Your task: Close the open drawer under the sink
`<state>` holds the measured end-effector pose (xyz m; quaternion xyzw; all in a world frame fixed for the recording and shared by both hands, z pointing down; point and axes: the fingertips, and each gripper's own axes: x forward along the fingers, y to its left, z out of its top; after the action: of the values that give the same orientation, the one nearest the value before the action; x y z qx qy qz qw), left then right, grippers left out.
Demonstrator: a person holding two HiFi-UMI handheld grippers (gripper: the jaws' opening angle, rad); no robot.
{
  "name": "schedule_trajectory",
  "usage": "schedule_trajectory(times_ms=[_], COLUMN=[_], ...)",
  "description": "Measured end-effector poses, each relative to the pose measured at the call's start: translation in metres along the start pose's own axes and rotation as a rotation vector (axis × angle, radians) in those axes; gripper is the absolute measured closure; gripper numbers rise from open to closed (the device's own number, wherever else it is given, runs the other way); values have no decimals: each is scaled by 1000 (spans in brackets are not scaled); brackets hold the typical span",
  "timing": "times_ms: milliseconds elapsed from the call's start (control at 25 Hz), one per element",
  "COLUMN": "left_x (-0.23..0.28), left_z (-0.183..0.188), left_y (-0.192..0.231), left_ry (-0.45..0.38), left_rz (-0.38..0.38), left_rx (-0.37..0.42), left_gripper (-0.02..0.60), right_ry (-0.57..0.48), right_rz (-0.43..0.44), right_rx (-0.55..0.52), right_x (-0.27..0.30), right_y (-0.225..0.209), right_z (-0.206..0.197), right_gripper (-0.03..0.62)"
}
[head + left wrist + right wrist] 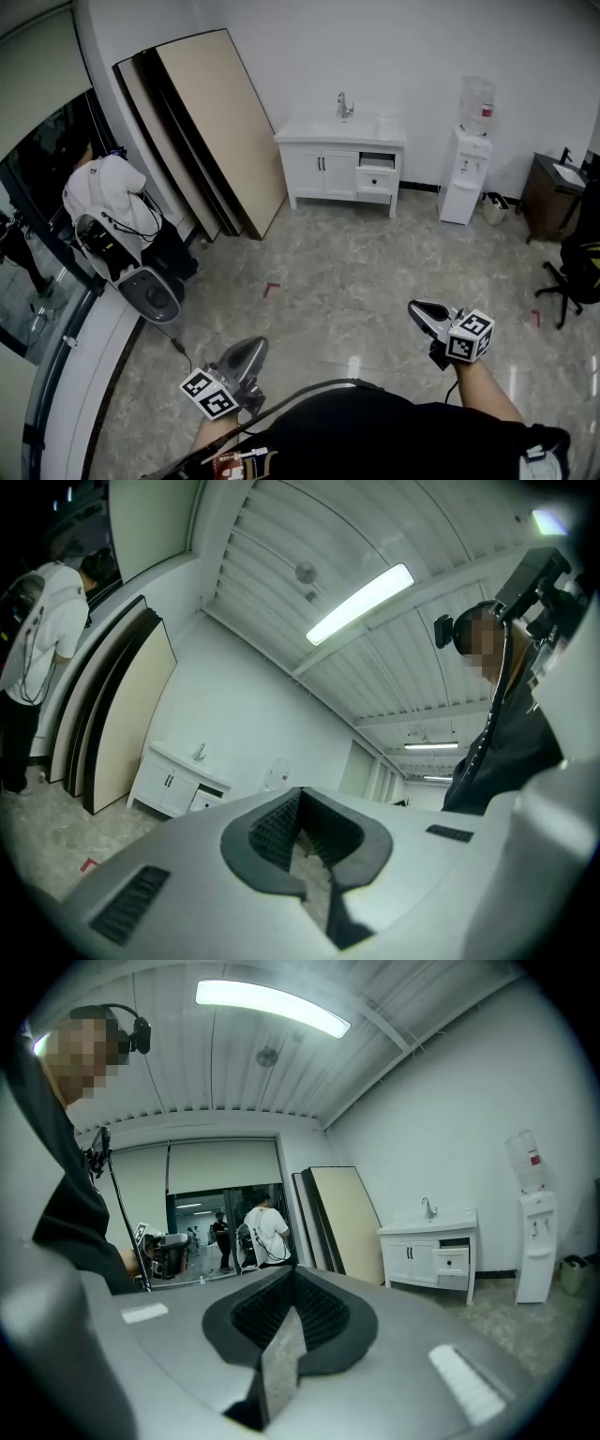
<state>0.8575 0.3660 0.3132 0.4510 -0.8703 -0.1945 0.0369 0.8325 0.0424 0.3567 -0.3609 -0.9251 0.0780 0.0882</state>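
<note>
We are well back from the vanity (323, 171), which stands against the far wall across a wide stretch of tiled floor (375, 262). The drawer (377, 180) is at the cabinet's right end, under the countertop, and it is pulled out, with a dark gap showing above its front. The double doors beside it are shut and the faucet (344, 105) stands at the back edge of the top.

Both grippers are held low in front of us, far from the drawer. The left gripper (257, 345) is clenched, its pads together with nothing in them; the left gripper view shows only a sliver of floor past the tips. The right gripper (416, 307) is clenched too, and empty. The right gripper view shows the drawer (452, 1262) small in the distance.

A water dispenser (465, 178) stands just right of the vanity. Big boards (211, 127) lean on the wall to its left. A person in white (108, 197) is at the left edge of the floor.
</note>
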Motion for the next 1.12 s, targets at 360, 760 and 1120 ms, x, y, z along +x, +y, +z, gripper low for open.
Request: schedule_trajectory(times_ms=[360,760,1120], left_x=[45,72,71], left_z=[14,88,120], left_y=[73,199,303], left_ry=[13,28,23], left_rz=[-76,-187,-195], left_rx=[-27,-9,-21], left_gripper=[581,581,581], right_ry=[6,-31,-21], right_rz=[-90,-181,-196], right_rx=[3,-14,-10], right_x=[43,157,259], right_y=[-38,-46,-55], right_z=[5,49,59], right_gripper=[583,583,583])
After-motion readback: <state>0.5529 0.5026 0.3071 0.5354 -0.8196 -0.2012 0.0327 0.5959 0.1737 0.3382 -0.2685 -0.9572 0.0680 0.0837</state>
